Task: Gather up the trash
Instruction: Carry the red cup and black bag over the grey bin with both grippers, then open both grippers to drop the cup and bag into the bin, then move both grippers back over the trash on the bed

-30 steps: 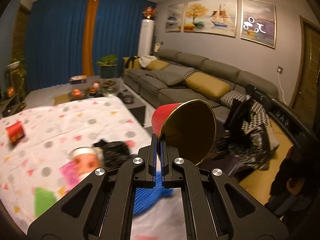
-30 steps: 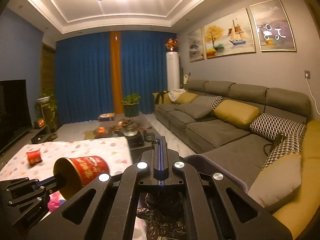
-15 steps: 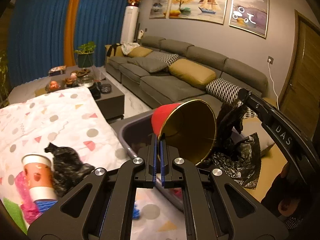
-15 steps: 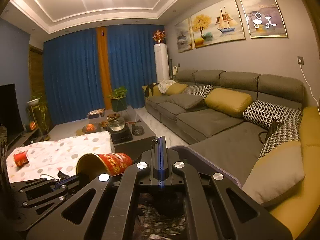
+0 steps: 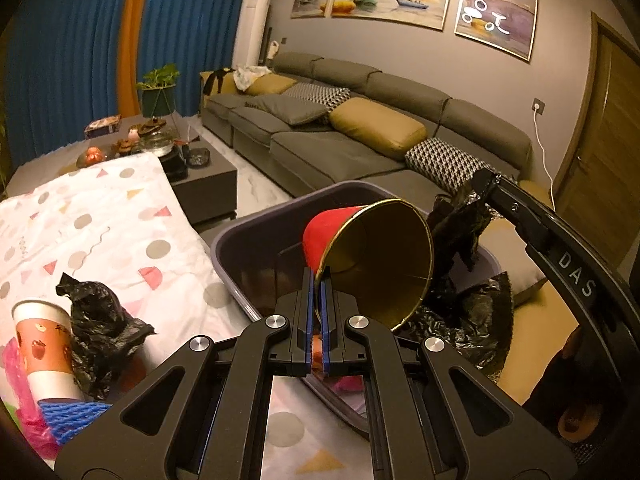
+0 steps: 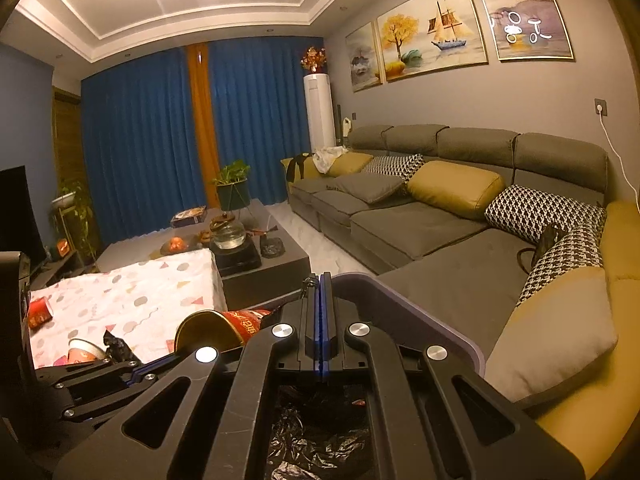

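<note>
Grey sofa (image 5: 360, 136), blue curtains (image 6: 140, 140), paintings (image 6: 432, 36)

The bin (image 5: 256, 236) stands just right of the worktop (image 5: 100, 224), the sofa (image 5: 360, 148) behind it. A paper cup (image 5: 44, 348) and crumpled bag (image 5: 96, 332) lie on the worktop's near left.

Bin (image 5: 256, 236) floor: hidden behind the red cup (image 5: 372, 260) and black bag (image 5: 472, 312).
Cup print: partly hidden in the right wrist view; lettering too small to read.
Pink wrapper (image 5: 16, 368): cut off at the near left edge.
Person's hand (image 5: 576, 412): dark, cut off at the right edge.
Bag grip: right gripper (image 6: 320, 300) tips too dark to tell.
</note>
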`<state>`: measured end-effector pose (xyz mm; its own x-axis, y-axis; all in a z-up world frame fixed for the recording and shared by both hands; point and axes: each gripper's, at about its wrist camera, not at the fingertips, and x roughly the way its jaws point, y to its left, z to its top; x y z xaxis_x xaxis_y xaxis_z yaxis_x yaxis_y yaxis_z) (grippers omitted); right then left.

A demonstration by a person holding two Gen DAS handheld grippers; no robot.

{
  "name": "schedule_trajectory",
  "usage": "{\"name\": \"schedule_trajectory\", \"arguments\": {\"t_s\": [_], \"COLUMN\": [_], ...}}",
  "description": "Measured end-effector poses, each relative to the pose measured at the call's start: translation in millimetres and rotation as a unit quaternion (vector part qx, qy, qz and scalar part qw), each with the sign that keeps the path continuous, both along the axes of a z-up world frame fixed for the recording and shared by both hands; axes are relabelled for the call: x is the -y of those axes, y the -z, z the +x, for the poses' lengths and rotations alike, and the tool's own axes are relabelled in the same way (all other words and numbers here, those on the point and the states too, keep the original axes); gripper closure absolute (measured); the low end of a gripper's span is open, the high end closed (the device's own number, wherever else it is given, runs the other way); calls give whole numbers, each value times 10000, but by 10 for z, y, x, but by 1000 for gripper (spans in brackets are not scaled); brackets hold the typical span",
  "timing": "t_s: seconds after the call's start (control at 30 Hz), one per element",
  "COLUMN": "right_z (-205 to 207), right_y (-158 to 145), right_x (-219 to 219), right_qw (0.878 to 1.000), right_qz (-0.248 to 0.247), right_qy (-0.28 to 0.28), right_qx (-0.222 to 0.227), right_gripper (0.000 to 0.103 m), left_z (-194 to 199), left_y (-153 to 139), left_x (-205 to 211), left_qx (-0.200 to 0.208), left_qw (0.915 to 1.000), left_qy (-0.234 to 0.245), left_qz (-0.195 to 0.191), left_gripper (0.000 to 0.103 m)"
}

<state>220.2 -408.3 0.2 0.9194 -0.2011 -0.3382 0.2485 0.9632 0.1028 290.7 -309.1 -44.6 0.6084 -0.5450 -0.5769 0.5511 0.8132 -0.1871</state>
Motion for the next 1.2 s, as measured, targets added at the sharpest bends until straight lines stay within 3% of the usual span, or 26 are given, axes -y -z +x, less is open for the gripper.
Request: {"name": "schedule_trajectory", "arguments": {"t_s": [0.03,0.07,0.1,0.2,0.27,0.33,0.53,0.73,1.2], "right_z": [0,0,-5,-8,-22,-47,-81,-57,-336], "right_y": [2,4,10,34,39,35,16,135,479], "right_x": [16,19,23,37,50,69,95,42,-149], "right_qw": [10000,10000,10000,10000,9999,9999,9999,9987,9948], "right_qz": [8,18,30,37,71,87,93,49,-102], "right_qy": [9,11,4,33,53,76,110,95,251], "right_qx": [-10,-13,-22,-77,-83,-67,-95,-493,-983], "right_gripper": [85,69,60,59,56,52,38,27,24], "left_z": [5,11,14,14,9,-4,-91,-292,-830], "left_y": [11,23,36,55,61,61,-9,-141,-263], "left_x": [5,19,23,25,22,-16,-251,-517,-1209], "left_qx": [-23,-52,-77,-122,-98,-33,133,361,615], "left_qw": [10000,10000,9999,9998,9999,10000,9993,9973,9910], "left_qy": [19,49,69,140,126,41,-327,-631,-1183], "left_qz": [0,-1,-9,-67,-38,-9,-143,-128,-114], "left_gripper": [101,101,101,98,82,55,24,19,17]}}
